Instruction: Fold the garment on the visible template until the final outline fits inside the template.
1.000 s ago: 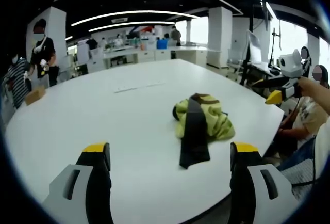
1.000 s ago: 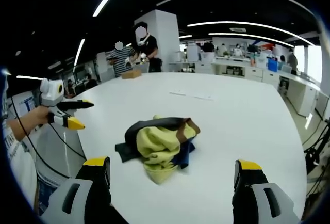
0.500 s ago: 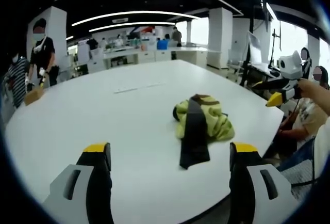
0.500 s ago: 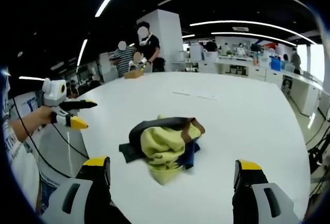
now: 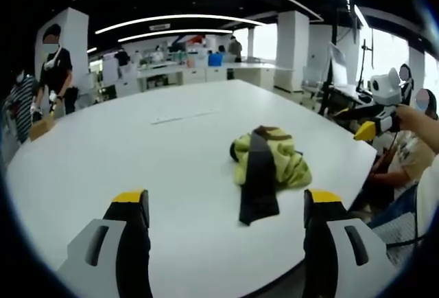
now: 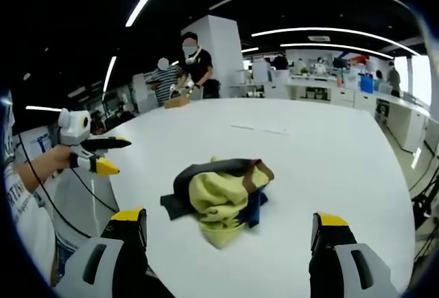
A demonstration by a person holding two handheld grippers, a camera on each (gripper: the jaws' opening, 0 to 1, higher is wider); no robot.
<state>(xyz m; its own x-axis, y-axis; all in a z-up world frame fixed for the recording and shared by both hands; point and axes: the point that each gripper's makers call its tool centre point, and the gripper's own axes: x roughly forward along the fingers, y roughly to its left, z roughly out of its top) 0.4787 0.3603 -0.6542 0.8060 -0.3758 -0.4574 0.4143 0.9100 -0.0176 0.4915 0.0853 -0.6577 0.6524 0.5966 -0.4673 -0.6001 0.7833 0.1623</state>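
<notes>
Yellow-green knit with dark panels and a brown edge: that is the garment (image 5: 266,167), and it lies crumpled in a heap on the white desk (image 5: 137,154), nearer the desk's edge than its middle. In the right gripper view the same heap (image 6: 218,195) shows a dark band arching over the top, a yellow fold spilling toward us, and a bit of blue cloth tucked underneath. We can make out faint pale marks (image 5: 177,115) on the desk beyond the heap, but we cannot tell whether they belong to the template.

Our left gripper (image 5: 223,209) hangs short of the garment with its fingers spread wide and nothing between them. Our right gripper (image 6: 230,233) is likewise parted and empty, facing the heap from the other side. Each one also shows at the side of the other's view, held clear of the desk.

We judge the cloth to be light, soft and limp. It will sag and drag rather than hold a shape, and a single pinch may lift only one layer out of the bundle. It is not fragile, so a firm grip is safe. The dark strip (image 5: 258,191) trailing flat toward us in the left gripper view looks like the easiest hold, being a free end lying apart from the bulk. The yellow fold at the near side should suit the right gripper, so we can pull the heap open between both.
</notes>
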